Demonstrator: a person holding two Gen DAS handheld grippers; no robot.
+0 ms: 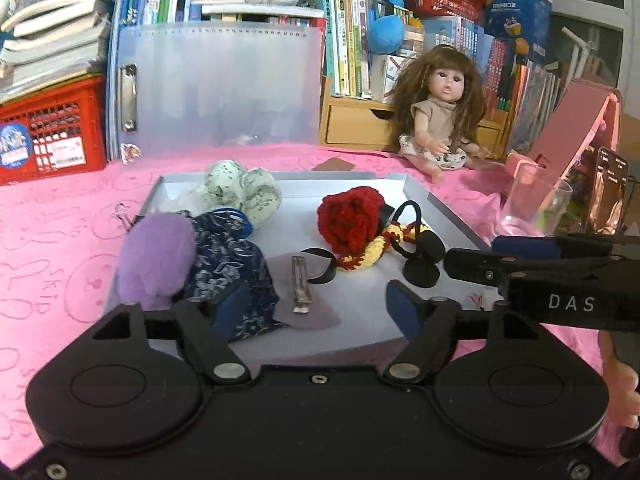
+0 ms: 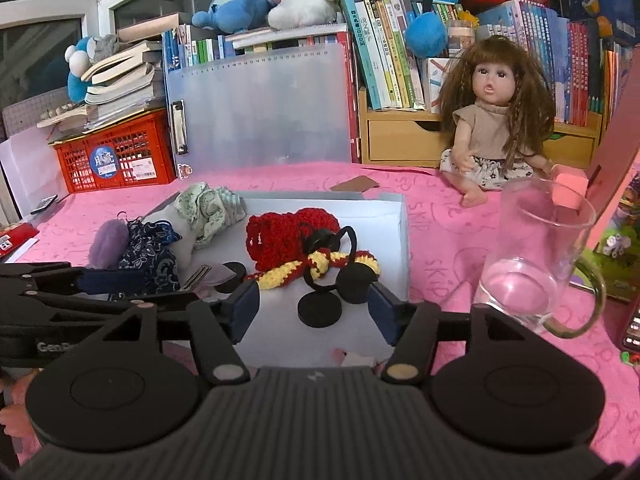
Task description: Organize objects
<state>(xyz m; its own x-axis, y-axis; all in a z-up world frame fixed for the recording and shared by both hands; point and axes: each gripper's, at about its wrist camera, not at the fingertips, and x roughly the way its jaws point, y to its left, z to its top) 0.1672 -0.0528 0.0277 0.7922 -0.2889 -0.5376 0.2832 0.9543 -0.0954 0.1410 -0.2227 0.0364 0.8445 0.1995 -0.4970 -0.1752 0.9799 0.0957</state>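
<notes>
Right wrist: gripper (image 2: 313,307) agape over tray (image 2: 402,240), seemingly empty.

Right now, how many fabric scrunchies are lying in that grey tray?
3, though others may be hidden. A pale green scrunchie lies at the back of the tray, a red knitted scrunchie mid-tray, and a navy floral scrunchie front left beside a purple pompom.

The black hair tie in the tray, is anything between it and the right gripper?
Nothing visible. In the right wrist view the hair tie lies on the tray floor just ahead of the open right gripper. The red knit piece sits behind it, not in the path.
</notes>
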